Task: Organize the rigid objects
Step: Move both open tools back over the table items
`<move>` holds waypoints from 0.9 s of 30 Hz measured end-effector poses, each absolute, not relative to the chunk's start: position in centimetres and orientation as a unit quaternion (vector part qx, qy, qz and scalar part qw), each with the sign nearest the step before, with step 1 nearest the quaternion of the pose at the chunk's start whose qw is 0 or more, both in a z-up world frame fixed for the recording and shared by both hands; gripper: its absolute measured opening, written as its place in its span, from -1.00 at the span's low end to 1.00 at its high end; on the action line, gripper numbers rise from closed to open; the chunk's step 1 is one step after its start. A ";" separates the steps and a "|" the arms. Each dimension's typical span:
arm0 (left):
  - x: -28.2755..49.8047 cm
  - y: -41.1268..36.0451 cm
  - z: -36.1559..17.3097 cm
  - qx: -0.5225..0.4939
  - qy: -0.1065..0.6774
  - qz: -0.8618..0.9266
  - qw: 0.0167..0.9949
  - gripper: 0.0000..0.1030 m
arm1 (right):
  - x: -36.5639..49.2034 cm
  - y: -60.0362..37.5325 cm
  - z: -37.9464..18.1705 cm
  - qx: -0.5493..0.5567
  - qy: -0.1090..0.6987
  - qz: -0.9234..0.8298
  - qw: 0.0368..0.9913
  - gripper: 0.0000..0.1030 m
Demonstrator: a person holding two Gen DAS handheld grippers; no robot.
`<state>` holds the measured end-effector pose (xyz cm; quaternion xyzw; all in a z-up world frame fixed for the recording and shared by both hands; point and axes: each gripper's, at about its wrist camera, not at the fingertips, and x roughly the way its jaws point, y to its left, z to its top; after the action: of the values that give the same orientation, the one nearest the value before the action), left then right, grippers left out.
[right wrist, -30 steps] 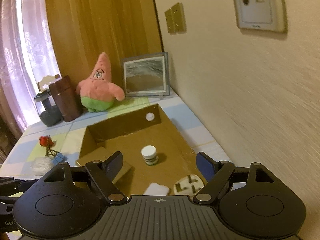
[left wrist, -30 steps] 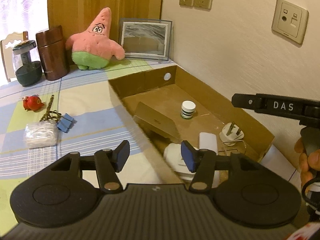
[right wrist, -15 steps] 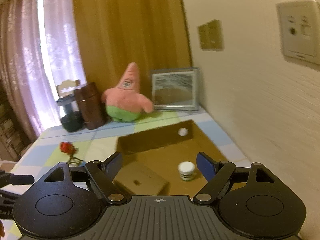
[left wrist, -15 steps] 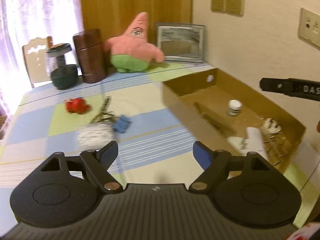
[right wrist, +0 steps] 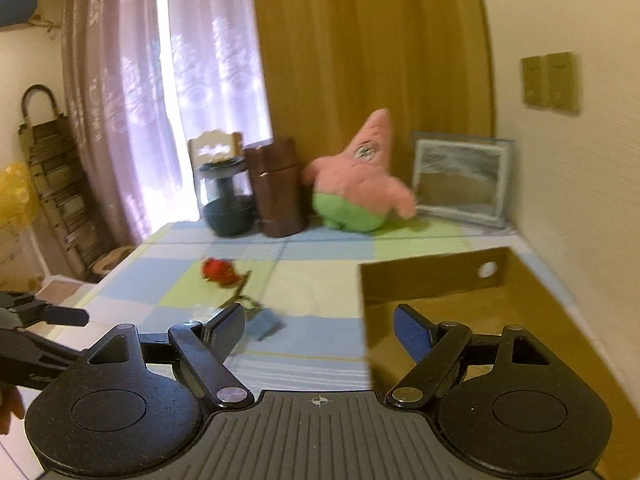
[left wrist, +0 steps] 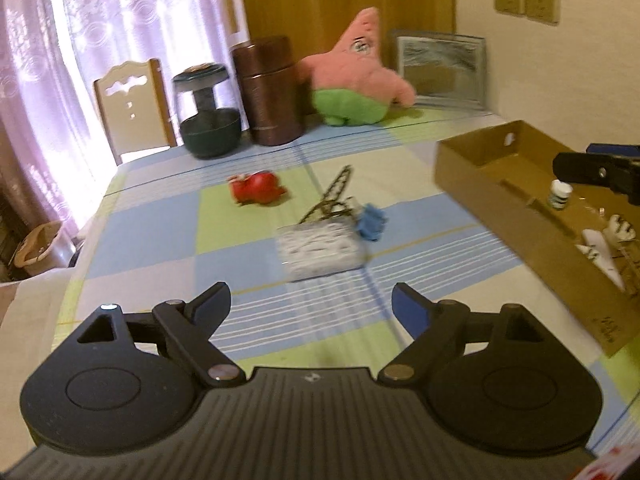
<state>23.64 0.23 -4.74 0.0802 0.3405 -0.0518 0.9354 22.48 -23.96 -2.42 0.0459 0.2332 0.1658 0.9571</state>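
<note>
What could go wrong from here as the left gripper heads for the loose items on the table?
1. The clear packet, blue clip and metal tower model lie bunched together; the left gripper, empty with jaws opening, may catch two at once or knock one aside.
2. The cardboard box already holds a small jar and white plugs; another drop could topple the jar.

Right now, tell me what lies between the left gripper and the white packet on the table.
Nothing: in the left wrist view only bare checked tablecloth separates the left gripper, jaws opening and empty, from the white packet.
</note>
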 end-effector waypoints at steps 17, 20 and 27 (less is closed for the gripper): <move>28.5 4.2 -8.4 0.013 0.355 -0.050 0.934 0.97 | 30.2 -17.8 -7.5 0.022 0.317 0.209 0.925 0.53; 29.7 4.3 -8.9 -0.004 0.360 -0.051 0.932 0.97 | 31.0 -17.3 -7.9 0.015 0.326 0.205 0.923 0.53; 31.5 4.3 -10.1 -0.006 0.367 -0.051 0.929 0.97 | 33.1 -16.5 -8.7 0.017 0.339 0.205 0.918 0.53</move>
<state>31.49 4.31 -10.07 -0.0064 0.3672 -0.0507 0.9287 33.08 -16.54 -8.68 0.0175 0.3390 0.2046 0.9181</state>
